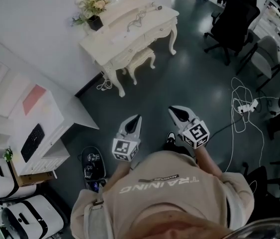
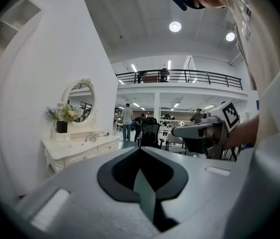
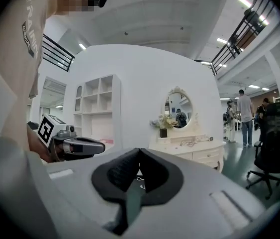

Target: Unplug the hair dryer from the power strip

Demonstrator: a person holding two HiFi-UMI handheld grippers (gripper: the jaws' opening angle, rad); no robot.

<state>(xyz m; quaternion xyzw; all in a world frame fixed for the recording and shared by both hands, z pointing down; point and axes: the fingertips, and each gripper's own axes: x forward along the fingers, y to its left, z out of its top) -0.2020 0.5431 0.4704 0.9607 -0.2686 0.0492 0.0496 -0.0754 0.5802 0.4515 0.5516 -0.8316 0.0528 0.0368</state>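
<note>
Cream-painted wood marks out the dressing table (image 1: 130,34) at the far left of the head view. What looks like the hair dryer (image 1: 154,7) lies at its right end beside a loose cord, though it is too small to be sure of. A white power strip (image 1: 247,106) lies on the dark floor (image 1: 179,73) well off to the right, among looping white cables (image 1: 236,128). Whether the dryer's plug sits in it I cannot tell. Both are well apart from the person. That is probably why the left claw (image 1: 139,117) and right claw (image 1: 172,109) are held out side by side in front of the body, pointing ahead: an approach pose, not a reach.

From the left gripper view, the left claw (image 2: 140,150) has its jaws together with nothing between them. It aims almost level into the room, with the dressing table (image 2: 80,151) and its oval mirror (image 2: 78,101) far left.

From the right gripper view, the right claw (image 3: 139,151) is likewise closed and empty. It also points nearly level, toward the dressing table (image 3: 189,146), with a black office chair (image 3: 271,138) at the right.
</note>
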